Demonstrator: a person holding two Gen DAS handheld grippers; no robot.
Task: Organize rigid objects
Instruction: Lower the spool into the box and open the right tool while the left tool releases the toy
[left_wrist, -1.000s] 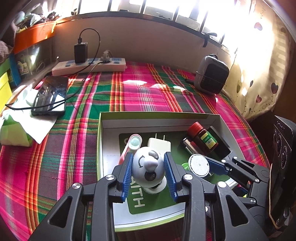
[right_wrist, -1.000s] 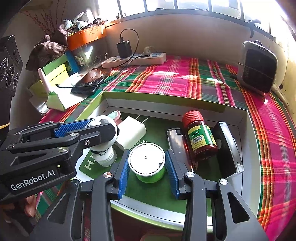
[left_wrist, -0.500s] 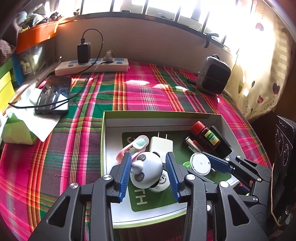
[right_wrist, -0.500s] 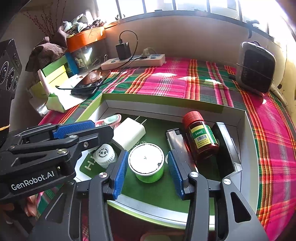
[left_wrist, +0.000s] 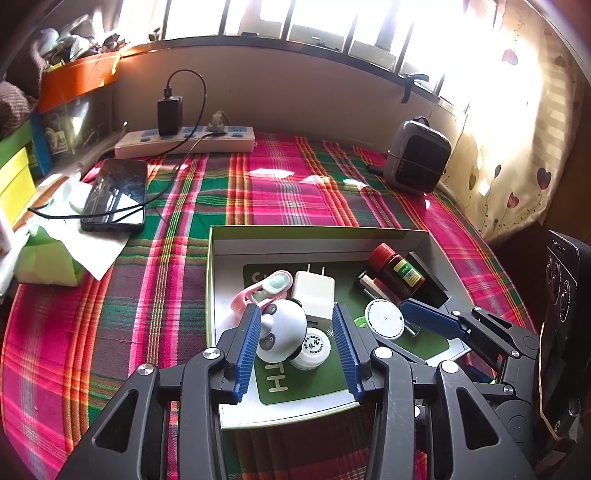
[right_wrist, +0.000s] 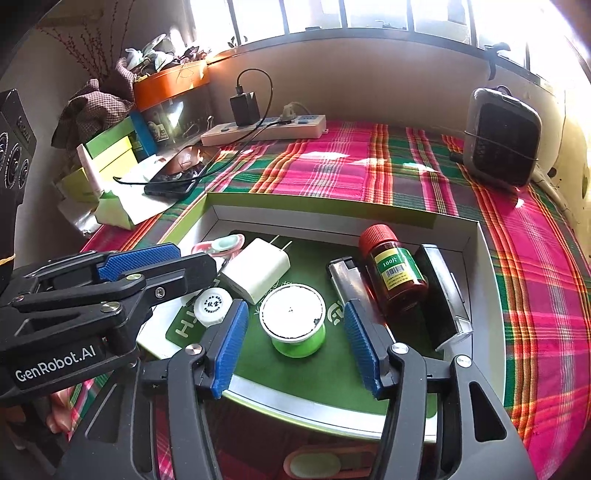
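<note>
A shallow box (left_wrist: 280, 236) (right_wrist: 317, 206) with a green floor holds the objects. A panda figure (left_wrist: 280, 328) lies tipped in it next to a small white jar (left_wrist: 314, 349) (right_wrist: 213, 304). My left gripper (left_wrist: 295, 343) is open, its pads either side of the panda and jar. My right gripper (right_wrist: 295, 338) is open around a green-and-white spool (right_wrist: 293, 319) (left_wrist: 384, 319), not touching it. A white charger (right_wrist: 258, 269), a pink clip (left_wrist: 262, 291), a red-capped bottle (right_wrist: 391, 266) and a lighter (right_wrist: 345, 280) also lie in the box.
On the plaid cloth stand a phone (left_wrist: 116, 195) with a cable, a power strip (left_wrist: 184, 142), a grey heater (left_wrist: 417, 160) at the back right, and tissue and coloured boxes (left_wrist: 48, 258) at the left. A black case (right_wrist: 443, 291) lies in the box's right side.
My left gripper let go of the panda, which tipped over onto the box floor beside the white jar. Both grippers opened wider and drew back a little.
</note>
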